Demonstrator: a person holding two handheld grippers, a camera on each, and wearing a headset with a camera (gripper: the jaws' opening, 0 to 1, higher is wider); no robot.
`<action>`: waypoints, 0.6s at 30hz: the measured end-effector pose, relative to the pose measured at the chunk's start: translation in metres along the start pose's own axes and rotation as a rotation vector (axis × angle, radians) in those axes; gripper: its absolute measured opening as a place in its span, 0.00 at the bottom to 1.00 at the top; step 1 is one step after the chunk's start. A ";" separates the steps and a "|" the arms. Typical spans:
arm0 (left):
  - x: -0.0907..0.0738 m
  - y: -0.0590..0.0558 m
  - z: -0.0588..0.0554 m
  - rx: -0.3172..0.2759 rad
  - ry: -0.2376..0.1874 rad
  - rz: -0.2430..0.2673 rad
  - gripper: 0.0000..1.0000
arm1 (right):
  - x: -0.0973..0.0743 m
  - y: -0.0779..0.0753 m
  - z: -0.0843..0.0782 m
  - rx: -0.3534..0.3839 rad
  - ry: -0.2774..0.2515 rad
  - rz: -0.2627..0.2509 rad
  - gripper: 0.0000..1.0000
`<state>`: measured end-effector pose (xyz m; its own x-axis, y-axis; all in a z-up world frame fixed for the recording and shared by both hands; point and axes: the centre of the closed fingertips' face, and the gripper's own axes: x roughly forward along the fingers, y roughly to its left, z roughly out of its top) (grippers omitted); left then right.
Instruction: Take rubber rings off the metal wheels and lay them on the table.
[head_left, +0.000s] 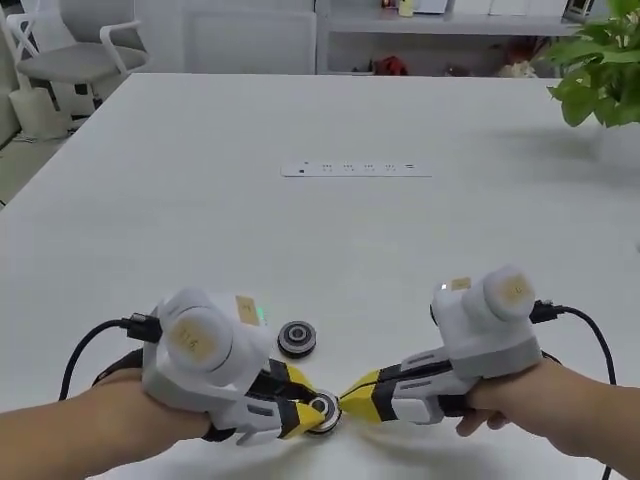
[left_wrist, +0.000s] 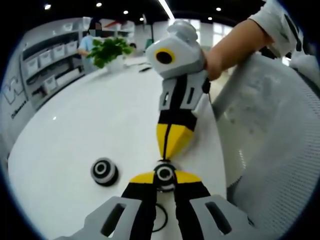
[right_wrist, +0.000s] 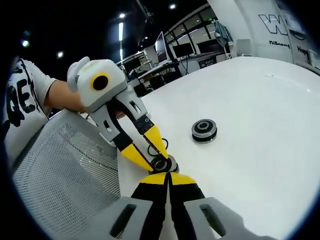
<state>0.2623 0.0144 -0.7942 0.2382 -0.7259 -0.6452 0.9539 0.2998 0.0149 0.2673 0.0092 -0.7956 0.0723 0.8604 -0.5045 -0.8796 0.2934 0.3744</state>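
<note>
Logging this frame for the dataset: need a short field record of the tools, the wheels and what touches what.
left tool: shut on held wheel
right tool: jaws shut, tips at the held wheel's rim; ring pinch cannot be told
second wheel: lies flat on table, apart from both tools
tools: tip to tip at the near table edge

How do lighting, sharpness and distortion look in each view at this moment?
Head view: soft even light, faint shadows on the table, nothing blurred. Left gripper view: fisheye curves the table edge; the held wheel is sharp. Right gripper view: same curving, dark background with bright ceiling lamps; the loose wheel is in focus.
</note>
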 end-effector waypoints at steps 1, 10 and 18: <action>0.000 0.000 0.000 0.000 0.000 0.000 0.13 | 0.000 0.000 0.000 0.004 -0.001 0.001 0.00; 0.000 0.000 0.000 -0.002 0.004 0.001 0.13 | 0.001 0.003 0.001 0.003 -0.003 0.007 0.00; 0.000 0.000 0.000 -0.002 0.005 -0.001 0.13 | 0.003 0.007 0.003 -0.004 -0.003 0.019 0.00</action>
<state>0.2619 0.0143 -0.7944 0.2361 -0.7235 -0.6487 0.9537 0.3004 0.0122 0.2624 0.0149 -0.7924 0.0570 0.8672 -0.4946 -0.8826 0.2753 0.3810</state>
